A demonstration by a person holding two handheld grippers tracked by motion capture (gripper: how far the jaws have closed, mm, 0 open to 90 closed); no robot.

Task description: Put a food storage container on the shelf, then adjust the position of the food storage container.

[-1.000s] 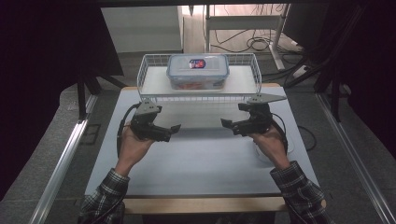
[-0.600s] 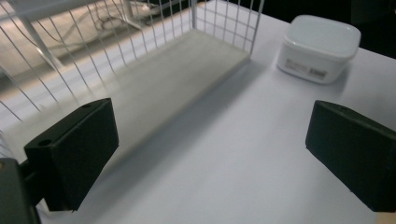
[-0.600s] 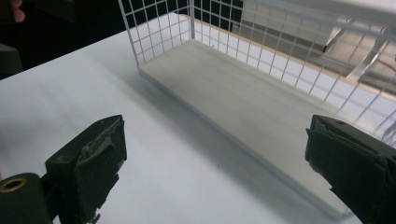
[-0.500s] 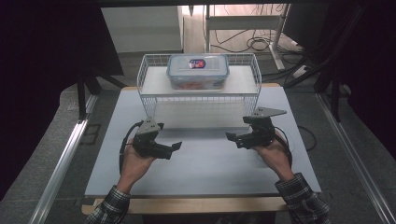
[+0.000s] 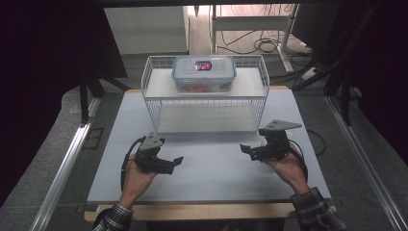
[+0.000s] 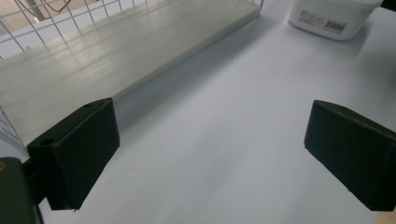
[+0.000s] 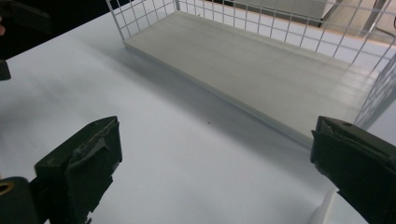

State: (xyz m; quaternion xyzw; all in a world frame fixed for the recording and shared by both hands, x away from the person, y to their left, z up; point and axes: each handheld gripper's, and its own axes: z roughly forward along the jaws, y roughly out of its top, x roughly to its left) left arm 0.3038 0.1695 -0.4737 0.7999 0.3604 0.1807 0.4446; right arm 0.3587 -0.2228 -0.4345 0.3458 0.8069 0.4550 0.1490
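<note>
Left gripper: black, blocky jaws spread wide apart with nothing between them; held over the near left part of the table, near the rack's front.
Right gripper: black, jaws also wide apart and empty; over the near right part of the table, a grey three-cornered plate on top.
Wire rack: white thin-wire grid, box shape, at the far middle of the table; two pale flat shelves.
Container: clear plastic box with rounded corners and a bluish lid, on the rack's top shelf, well apart from both grippers.
Table: smooth, matte, pale grey sheet.
Left gripper view: a white tub with a printed label stands on the table, far right.
Right gripper view: the lower shelf shows fine lengthwise streaks.
</note>
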